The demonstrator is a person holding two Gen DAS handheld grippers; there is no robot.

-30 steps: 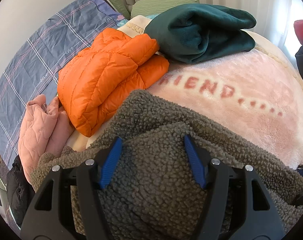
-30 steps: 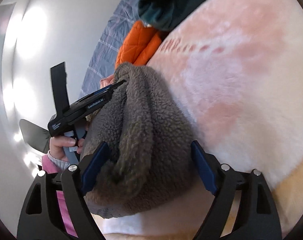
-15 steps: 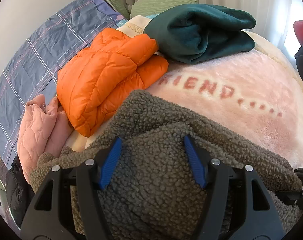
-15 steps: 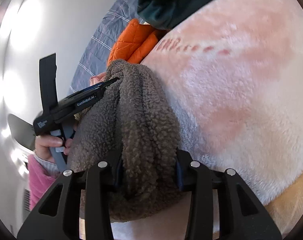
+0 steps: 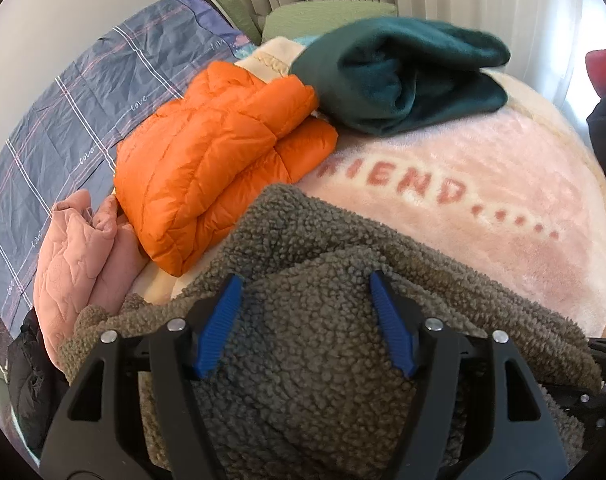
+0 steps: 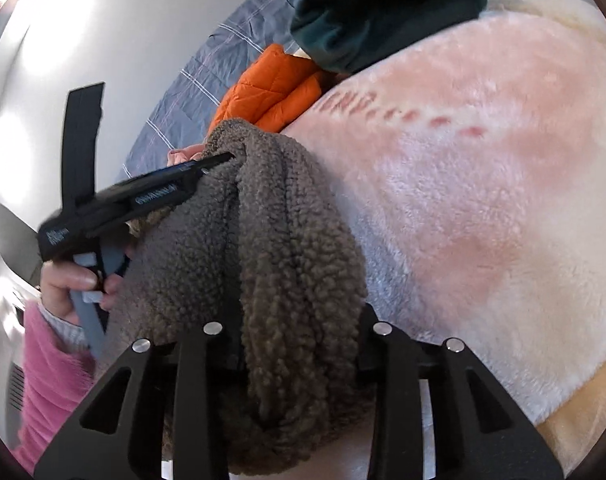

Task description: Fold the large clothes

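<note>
A grey-brown sherpa fleece garment (image 5: 327,248) lies bunched at the near edge of the pink "FRIEND" blanket (image 5: 483,168). My left gripper (image 5: 305,320) rests on top of the fleece with its blue pads apart and fabric bulging between them. In the right wrist view my right gripper (image 6: 301,344) is shut on a thick fold of the fleece (image 6: 299,232). The left gripper (image 6: 143,200) shows there too, held in a hand, its tip buried in the fleece.
A folded orange puffer jacket (image 5: 219,152), a folded dark green fleece (image 5: 403,76) and a pink quilted garment (image 5: 71,264) lie at the back and left. A blue plaid sheet (image 5: 83,108) covers the far left. Dark clothing (image 5: 27,380) sits at the lower left.
My right gripper has closed on the fold of the grey-brown fleece, from wide open a second ago. The left gripper has stayed open on the fleece and hardly moved.
</note>
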